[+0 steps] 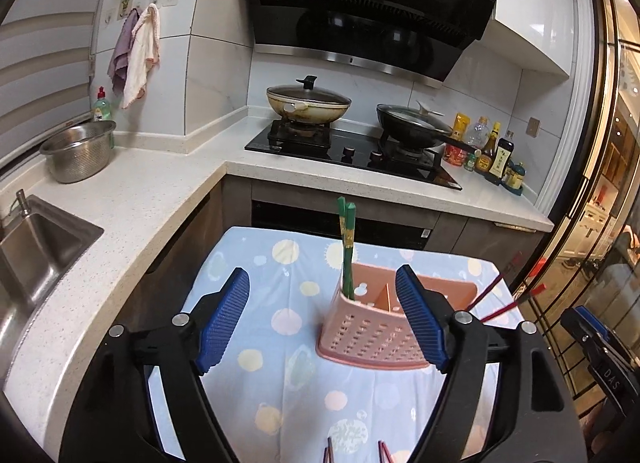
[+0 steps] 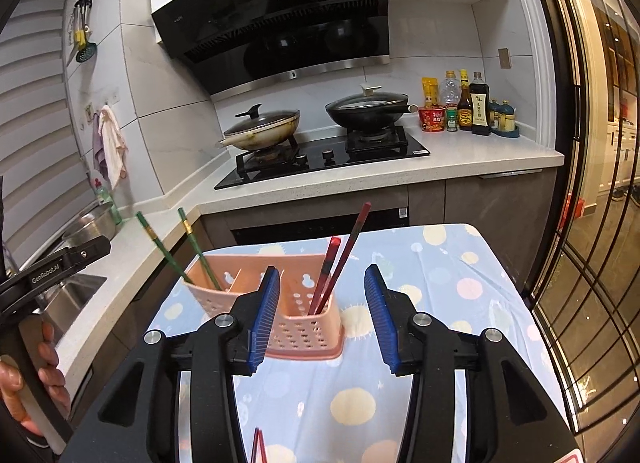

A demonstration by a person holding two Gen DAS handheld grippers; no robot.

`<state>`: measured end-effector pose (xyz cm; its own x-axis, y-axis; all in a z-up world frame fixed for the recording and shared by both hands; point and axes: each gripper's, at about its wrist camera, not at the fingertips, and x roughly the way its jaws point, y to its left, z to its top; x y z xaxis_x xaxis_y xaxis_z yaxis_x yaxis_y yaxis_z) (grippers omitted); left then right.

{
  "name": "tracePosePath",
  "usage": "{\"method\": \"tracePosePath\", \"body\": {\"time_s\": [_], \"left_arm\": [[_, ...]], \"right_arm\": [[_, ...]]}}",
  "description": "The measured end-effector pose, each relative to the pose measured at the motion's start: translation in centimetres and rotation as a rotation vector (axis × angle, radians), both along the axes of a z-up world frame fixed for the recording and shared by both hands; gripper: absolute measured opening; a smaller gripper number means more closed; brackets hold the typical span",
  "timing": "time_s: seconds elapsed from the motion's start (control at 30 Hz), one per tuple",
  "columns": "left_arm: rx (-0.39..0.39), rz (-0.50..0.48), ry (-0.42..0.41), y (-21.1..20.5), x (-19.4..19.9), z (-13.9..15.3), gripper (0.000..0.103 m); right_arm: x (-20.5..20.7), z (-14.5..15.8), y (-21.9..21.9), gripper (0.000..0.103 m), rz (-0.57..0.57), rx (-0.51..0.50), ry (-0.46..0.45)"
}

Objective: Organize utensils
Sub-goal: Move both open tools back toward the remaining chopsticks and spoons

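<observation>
Chopsticks — green pair (image 2: 192, 251) and red pair (image 2: 338, 259) upright in the pink caddy's (image 2: 304, 327) end compartments — so both left gripper (image 1: 322, 317) and right gripper (image 2: 320, 313), spread and empty, should probably reach the loose red sticks (image 2: 258, 445) near the table's (image 2: 460, 263) front edge.

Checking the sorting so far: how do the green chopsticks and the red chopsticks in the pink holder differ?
The green chopsticks are green with a gold band; the red chopsticks are dark red. The green pair stands in the left end compartment of the pink holder, the red pair in the right end one. The green pair leans left, the red pair leans right. Both pairs stand tips down, handles sticking out above the rim.
</observation>
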<state>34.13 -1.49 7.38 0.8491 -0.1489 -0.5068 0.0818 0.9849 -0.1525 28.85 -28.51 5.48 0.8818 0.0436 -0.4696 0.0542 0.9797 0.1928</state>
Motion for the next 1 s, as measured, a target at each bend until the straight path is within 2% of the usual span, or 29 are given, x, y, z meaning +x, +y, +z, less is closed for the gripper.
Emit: {"method": "tracePosePath", "body": {"time_s": [0.13,0.53,0.67,1.0], "left_arm": [[0.011,0.003,-0.004,0.2,-2.6,0.3,0.081],[0.102,-0.001,-0.006,0.3,-11.1,-0.5,0.089],[0.133,-0.011,0.027,0.4,-13.8,-2.4,0.09],[0.136,-0.006,0.2,2.2,-18.3,-9.8,0.09]], "right_arm": [[-2.7,0.0,0.8,0.044,0.01,-0.007,0.001],[-11.2,-1.4,2.5,0.049,0.034,-0.005,0.041],[-13.9,-3.0,2.9,0.049,0.037,-0.007,0.08],[-17.9,-8.5,3.0,0.049,0.018,-0.006,0.21]]}}
